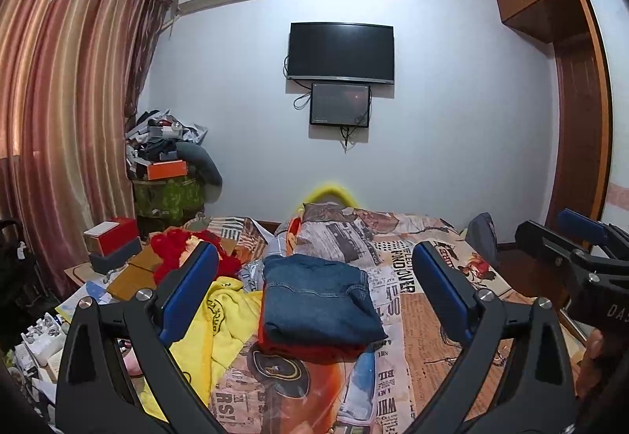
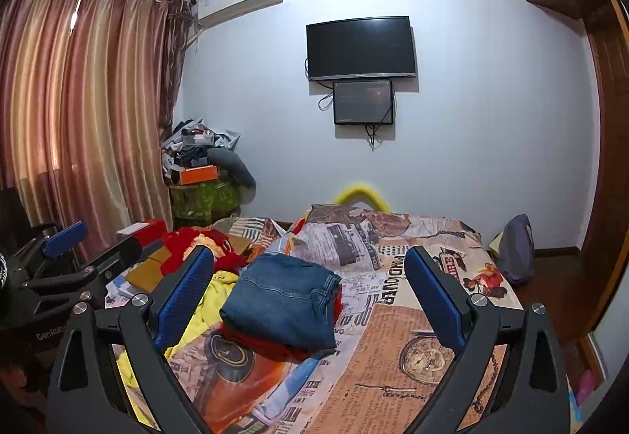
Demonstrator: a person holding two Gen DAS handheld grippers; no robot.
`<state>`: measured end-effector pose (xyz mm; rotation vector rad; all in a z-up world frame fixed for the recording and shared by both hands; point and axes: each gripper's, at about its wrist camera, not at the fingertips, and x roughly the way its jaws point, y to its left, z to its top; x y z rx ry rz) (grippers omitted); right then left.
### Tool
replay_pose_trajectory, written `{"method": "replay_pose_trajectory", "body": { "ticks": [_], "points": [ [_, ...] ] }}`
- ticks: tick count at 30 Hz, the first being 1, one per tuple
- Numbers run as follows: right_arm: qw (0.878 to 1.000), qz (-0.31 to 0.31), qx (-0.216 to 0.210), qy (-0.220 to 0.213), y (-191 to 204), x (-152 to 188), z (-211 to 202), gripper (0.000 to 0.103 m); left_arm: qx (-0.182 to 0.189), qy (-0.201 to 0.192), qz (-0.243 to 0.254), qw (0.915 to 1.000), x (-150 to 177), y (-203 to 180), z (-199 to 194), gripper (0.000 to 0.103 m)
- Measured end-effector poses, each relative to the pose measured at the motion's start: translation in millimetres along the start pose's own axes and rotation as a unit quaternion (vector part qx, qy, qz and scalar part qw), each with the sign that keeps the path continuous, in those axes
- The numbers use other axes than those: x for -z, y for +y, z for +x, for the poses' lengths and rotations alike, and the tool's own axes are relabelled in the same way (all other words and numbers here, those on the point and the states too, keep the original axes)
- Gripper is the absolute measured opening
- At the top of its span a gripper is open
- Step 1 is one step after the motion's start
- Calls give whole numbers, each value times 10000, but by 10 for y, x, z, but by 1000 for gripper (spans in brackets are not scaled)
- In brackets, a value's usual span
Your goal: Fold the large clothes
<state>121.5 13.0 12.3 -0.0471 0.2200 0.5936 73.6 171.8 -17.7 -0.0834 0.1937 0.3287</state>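
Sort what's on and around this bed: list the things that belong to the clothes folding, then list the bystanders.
Folding job:
- folded blue jeans
- red garment under them
- yellow garment, unfolded
- left gripper and right gripper, both open and empty

Just lying about:
- television
- red plush toy
- orange box
- curtains

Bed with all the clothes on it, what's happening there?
A person is folding clothes using a gripper in each hand. Right now both the left gripper and the right gripper are open and holding nothing, above the bed. A pair of blue jeans lies folded on top of a folded red garment. A yellow garment lies crumpled beside that stack, not yet folded.
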Motion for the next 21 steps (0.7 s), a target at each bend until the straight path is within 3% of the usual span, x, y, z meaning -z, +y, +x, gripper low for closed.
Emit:
{"method": "replay_pose_trajectory", "body": {
  "ticks": [21],
  "points": [
    [9995, 315, 8, 57, -57, 16, 50, 99, 15, 79, -51, 10000, 22, 17, 35, 100]
  ]
}}
